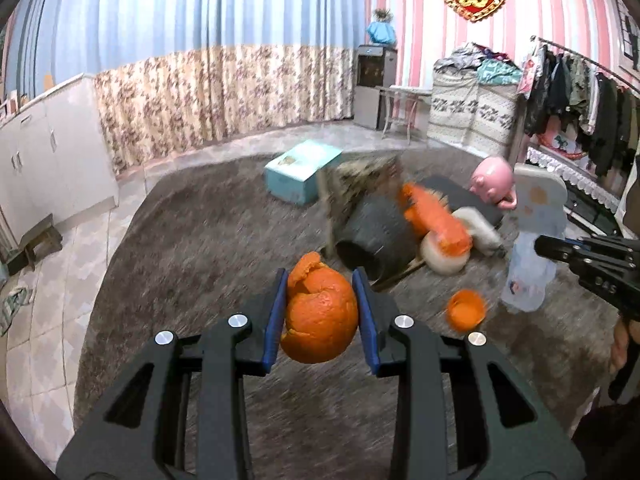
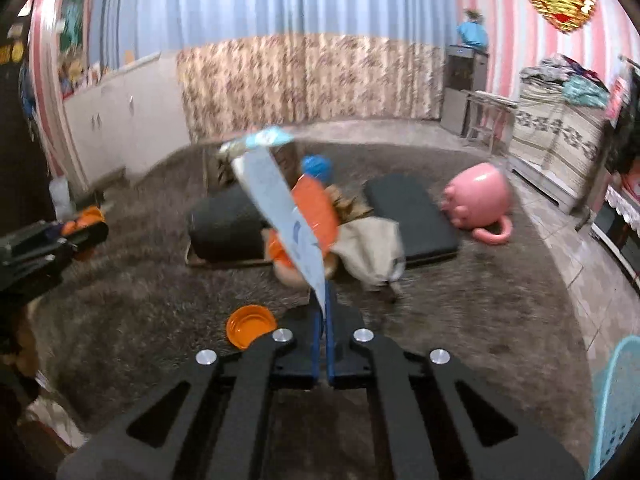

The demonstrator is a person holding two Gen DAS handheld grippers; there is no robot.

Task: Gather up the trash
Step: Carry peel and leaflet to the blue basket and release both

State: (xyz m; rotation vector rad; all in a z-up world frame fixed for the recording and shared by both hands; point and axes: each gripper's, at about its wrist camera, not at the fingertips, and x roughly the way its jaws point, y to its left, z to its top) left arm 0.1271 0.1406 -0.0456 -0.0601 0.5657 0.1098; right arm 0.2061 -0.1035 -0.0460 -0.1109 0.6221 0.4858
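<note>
1. The left tongs (image 1: 320, 312) are clenched on an orange peel (image 1: 320, 320), gripped between the blue pads and held above the grey rug (image 1: 180, 260).
2. The right tongs (image 2: 324, 320) are pressed tight on a thin pale-blue wrapper (image 2: 280, 204), which stands up from the tips and hides part of the pile behind it.
3. Both pieces of trash are in hand, so this looks like the carrying step between pick-up and drop-off.
4. No bin can be identified for certain; a dark tipped-over container (image 1: 376, 232) lies on the rug and may serve.
5. The next move calls for bringing each load over an opening and letting go.
6. An orange cap (image 2: 251, 326) on the rug, just beside the right tongs, remains to be collected.
</note>
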